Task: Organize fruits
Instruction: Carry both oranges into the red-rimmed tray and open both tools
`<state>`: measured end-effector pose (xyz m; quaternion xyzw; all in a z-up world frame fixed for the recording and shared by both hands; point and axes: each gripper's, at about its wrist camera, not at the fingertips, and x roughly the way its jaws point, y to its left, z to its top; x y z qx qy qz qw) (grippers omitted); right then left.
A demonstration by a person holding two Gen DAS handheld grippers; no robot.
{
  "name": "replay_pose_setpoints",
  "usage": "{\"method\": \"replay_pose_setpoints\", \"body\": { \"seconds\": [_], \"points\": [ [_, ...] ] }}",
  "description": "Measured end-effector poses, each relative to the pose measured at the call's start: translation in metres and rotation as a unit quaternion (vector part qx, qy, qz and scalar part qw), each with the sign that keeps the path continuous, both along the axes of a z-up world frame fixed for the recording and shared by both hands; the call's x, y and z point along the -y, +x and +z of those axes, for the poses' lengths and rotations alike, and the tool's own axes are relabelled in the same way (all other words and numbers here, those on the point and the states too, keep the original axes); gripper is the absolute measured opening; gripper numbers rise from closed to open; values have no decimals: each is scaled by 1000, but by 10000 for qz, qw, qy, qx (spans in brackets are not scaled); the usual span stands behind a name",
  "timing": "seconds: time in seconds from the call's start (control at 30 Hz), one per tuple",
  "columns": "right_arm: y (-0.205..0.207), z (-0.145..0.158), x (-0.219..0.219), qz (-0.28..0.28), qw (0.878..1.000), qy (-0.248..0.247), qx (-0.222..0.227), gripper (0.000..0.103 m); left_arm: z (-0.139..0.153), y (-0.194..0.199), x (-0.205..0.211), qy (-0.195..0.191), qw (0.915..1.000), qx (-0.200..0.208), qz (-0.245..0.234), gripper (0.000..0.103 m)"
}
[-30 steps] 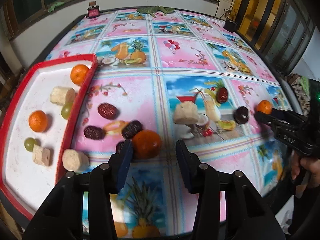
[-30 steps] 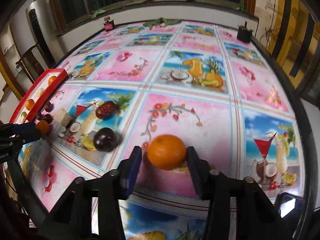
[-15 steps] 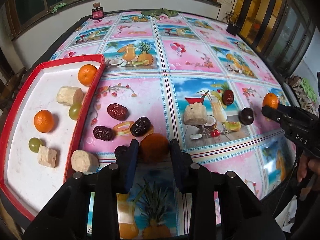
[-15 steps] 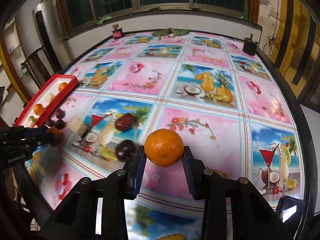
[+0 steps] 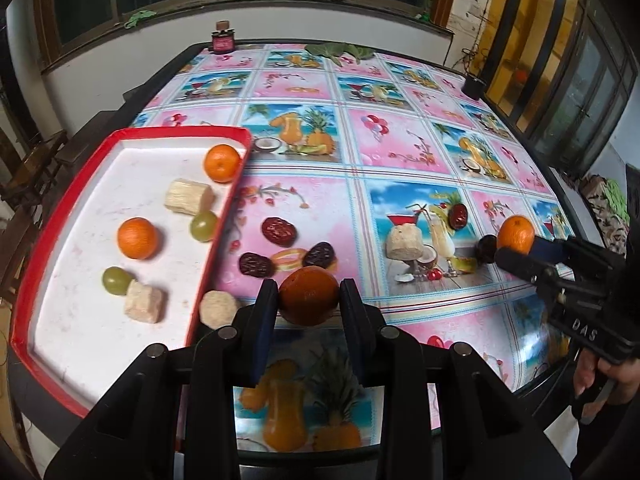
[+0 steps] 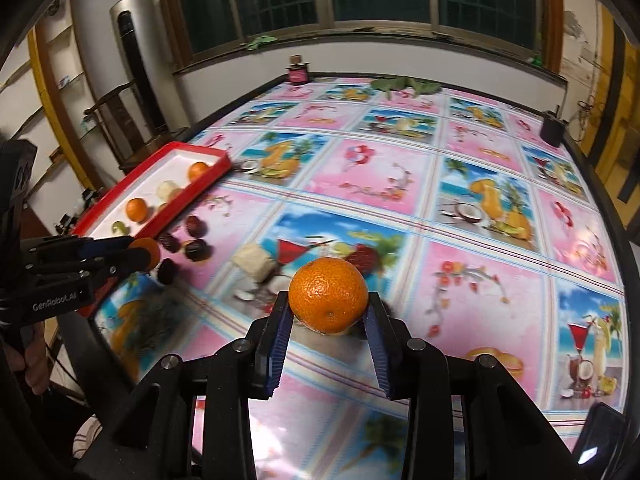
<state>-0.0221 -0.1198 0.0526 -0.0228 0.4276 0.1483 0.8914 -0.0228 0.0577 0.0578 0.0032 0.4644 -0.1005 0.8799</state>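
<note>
Left gripper (image 5: 308,300) clamped on a shaded mandarin (image 5: 309,295), pads on its two sides, fruit just off the printed tablecloth (image 5: 400,152). Jaws closed onto it within the last second and have held steady since. Red tray (image 5: 64,200) sits just left, holding two mandarins, two grapes and pale cut chunks; dark dates (image 5: 279,231) and more chunks lie loose on the cloth beside it.

Right-wrist view: right gripper (image 6: 328,320) pinches a bright mandarin (image 6: 328,294) across its widest part, lifted above the cloth, after the jaws narrowed a little onto it. Tray well off to the left here.

Handling, judged: both mandarins light, round, soft-skinned, with a pebbly rind that grips fairly well. They roll once freed and bruise if squeezed, so hold at the equator and set them down low inside the tray.
</note>
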Motion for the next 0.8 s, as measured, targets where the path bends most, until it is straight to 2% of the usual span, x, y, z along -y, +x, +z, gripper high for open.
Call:
{"method": "replay_pose_setpoints", "body": {
  "seconds": [0.37, 0.8],
  "points": [
    [-5, 7, -48, 686, 9972, 305, -23, 37, 7, -2, -23, 25, 9996, 82, 265, 29],
    [3, 21, -89, 1076, 9935, 365, 86, 37, 11, -8, -61, 5, 9979, 156, 623, 29]
  ]
}}
